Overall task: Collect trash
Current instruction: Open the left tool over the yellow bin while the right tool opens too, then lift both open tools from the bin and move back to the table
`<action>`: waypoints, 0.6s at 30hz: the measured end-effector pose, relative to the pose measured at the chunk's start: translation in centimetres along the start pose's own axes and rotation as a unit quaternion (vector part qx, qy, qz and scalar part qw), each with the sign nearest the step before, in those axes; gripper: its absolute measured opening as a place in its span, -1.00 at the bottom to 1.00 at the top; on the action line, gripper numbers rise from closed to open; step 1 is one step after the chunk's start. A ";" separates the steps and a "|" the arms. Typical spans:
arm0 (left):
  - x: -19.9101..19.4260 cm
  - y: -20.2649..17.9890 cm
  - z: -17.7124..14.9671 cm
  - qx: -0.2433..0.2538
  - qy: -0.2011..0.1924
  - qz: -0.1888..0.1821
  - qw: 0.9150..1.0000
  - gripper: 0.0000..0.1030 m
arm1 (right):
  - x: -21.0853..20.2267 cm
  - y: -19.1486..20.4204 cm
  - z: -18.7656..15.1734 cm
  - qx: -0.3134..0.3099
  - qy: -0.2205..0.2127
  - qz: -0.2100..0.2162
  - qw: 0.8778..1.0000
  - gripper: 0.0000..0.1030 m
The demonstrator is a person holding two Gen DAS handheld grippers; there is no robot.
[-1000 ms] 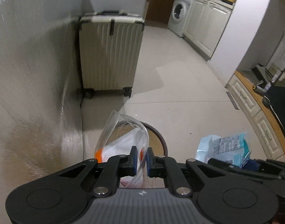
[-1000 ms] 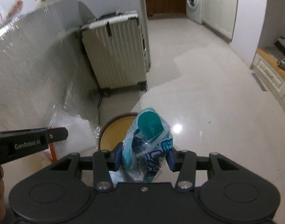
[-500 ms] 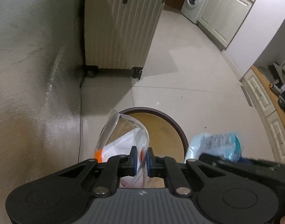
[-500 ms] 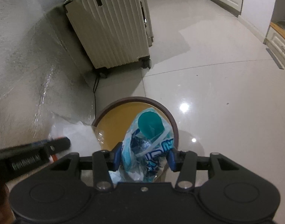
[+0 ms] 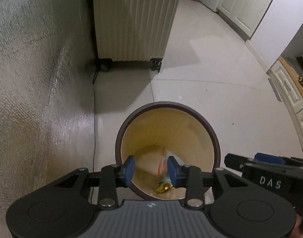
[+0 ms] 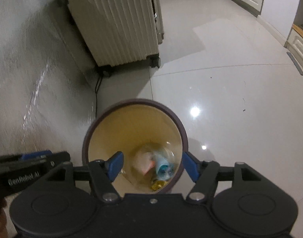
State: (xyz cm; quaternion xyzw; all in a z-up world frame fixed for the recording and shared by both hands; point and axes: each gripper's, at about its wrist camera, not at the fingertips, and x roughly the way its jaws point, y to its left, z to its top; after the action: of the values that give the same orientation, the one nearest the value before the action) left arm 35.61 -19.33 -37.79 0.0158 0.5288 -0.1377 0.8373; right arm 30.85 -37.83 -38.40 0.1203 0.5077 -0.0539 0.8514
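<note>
Trash (image 6: 158,165) at the bottom of the bin (image 6: 135,104), between the right gripper's (image 6: 151,166) spread pads, is motion-blurred; individual wrappers cannot be told apart. The bin's near rim is hidden behind both gripper bodies. Suitcase (image 5: 135,19) beyond the bin: top cut off.

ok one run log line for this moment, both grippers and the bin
left gripper: open, empty | right gripper: open, empty | jaws just opened | wrappers: in trash bin | step: drop done
</note>
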 end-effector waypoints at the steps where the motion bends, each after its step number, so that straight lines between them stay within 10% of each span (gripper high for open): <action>1: 0.1 -0.1 -0.1 0.001 0.003 0.001 1.000 -0.25 | 0.0 0.0 -0.2 -0.006 0.004 -0.001 1.000 0.30; 10: 0.5 -0.2 -0.5 0.003 0.019 0.012 1.000 0.27 | -1.1 -0.9 -1.0 -0.002 0.010 -0.007 1.000 0.33; 18: 0.0 0.5 -0.9 -0.003 0.014 0.033 0.999 0.95 | -1.7 -1.3 -1.1 -0.003 0.002 -0.016 1.000 0.74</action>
State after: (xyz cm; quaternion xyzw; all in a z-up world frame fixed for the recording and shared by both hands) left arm 34.90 -18.64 -38.23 0.0328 0.5401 -0.1077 0.8340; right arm 28.82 -38.90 -37.57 0.1097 0.5110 -0.0658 0.8500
